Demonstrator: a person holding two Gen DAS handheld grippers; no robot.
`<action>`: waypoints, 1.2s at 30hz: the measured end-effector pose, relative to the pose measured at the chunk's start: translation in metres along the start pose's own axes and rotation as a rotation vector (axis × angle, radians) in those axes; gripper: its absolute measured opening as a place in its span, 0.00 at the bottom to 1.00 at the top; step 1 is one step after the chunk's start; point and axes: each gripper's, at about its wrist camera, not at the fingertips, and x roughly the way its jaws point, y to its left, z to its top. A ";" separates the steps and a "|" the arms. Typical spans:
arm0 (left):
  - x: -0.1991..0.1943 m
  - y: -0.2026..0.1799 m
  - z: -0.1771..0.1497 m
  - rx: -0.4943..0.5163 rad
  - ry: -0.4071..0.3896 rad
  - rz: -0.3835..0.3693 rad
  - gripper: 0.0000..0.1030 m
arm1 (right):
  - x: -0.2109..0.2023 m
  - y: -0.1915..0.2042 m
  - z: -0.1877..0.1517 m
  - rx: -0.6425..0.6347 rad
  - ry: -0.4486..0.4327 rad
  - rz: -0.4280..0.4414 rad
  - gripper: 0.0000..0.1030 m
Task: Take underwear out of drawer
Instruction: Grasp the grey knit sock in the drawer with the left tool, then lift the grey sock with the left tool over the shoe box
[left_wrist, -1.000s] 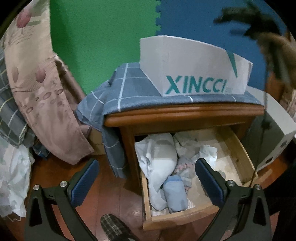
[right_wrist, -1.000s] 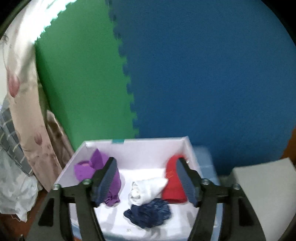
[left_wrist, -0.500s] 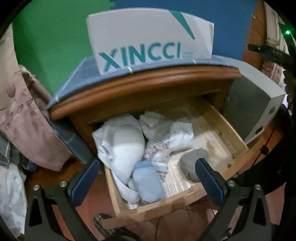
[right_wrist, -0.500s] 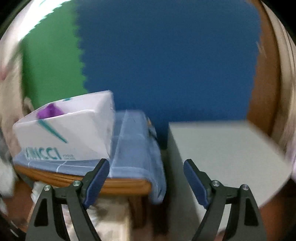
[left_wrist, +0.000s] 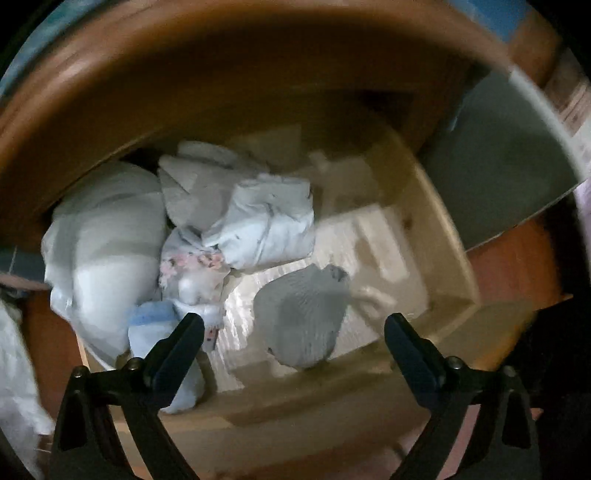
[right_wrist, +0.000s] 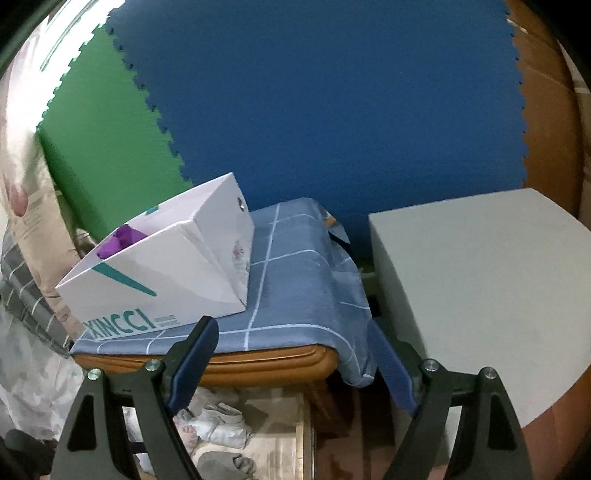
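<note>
The wooden drawer (left_wrist: 447, 258) stands pulled out, and I look almost straight down into it in the blurred left wrist view. A grey underwear piece (left_wrist: 303, 317) lies on its floor near the front. Left of it are pale white garments (left_wrist: 266, 221), a floral piece (left_wrist: 192, 262) and a light blue folded piece (left_wrist: 151, 325). My left gripper (left_wrist: 295, 332) hangs just above; its jaws are closing, the grey piece lies between them, and the pads do not press it. My right gripper (right_wrist: 291, 332) is open and empty at the nightstand's front edge.
A white XINCCI box (right_wrist: 166, 273) holding a purple garment (right_wrist: 122, 240) sits on a blue checked cloth (right_wrist: 295, 266) on the nightstand. A grey cabinet (right_wrist: 480, 288) stands close on the right. Curtains (right_wrist: 33, 221) and bedding hang at the left.
My left gripper dropped toward the drawer and tipped down, so the grey piece now sits between its fingers. My right gripper swung right and lower, away from over the box, and its jaws widened.
</note>
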 end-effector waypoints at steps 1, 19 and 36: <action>0.008 -0.005 0.004 0.018 0.025 0.029 0.93 | -0.001 0.001 0.000 -0.006 -0.004 0.006 0.82; 0.085 -0.026 0.031 0.058 0.414 0.121 0.30 | 0.010 0.023 -0.004 -0.066 0.053 0.110 0.82; -0.134 -0.012 -0.014 0.065 -0.213 0.008 0.18 | 0.020 0.029 -0.010 -0.102 0.080 0.080 0.82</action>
